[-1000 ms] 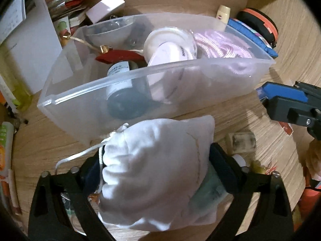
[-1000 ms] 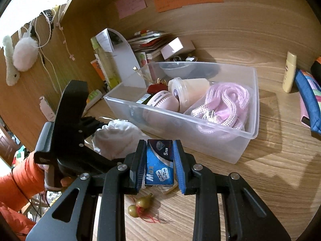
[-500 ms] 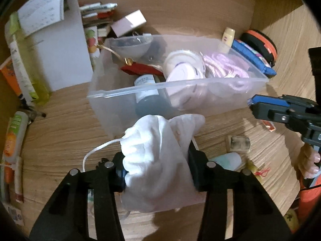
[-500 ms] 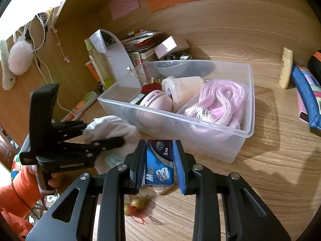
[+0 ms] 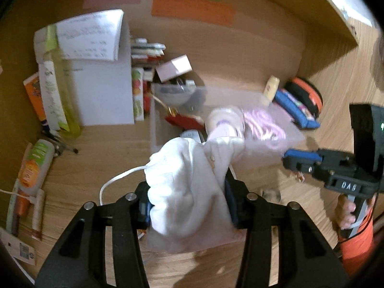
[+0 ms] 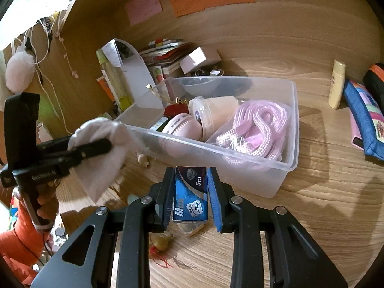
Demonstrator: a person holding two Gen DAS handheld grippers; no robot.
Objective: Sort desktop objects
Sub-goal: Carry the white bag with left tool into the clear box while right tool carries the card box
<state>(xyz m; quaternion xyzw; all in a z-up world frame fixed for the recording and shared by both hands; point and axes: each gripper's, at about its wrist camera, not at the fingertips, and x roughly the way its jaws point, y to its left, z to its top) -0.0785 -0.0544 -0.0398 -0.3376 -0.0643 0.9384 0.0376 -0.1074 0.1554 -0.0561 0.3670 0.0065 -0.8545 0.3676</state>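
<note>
Left wrist view showed the left tongs (image 5: 189, 206) clamped on a white drawstring pouch (image 5: 187, 187), raised off the table (image 5: 100, 148); the clear bin (image 6: 240, 158) lay directly ahead. The right tongs (image 6: 189, 196), narrow, held a blue blade box (image 6: 189, 194) just before its near wall.

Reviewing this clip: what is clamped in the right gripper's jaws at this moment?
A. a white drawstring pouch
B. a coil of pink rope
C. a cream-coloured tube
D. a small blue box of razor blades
D. In the right wrist view the right gripper has its jaws closed on the blue blade box, while the white pouch is in the left gripper.
</note>
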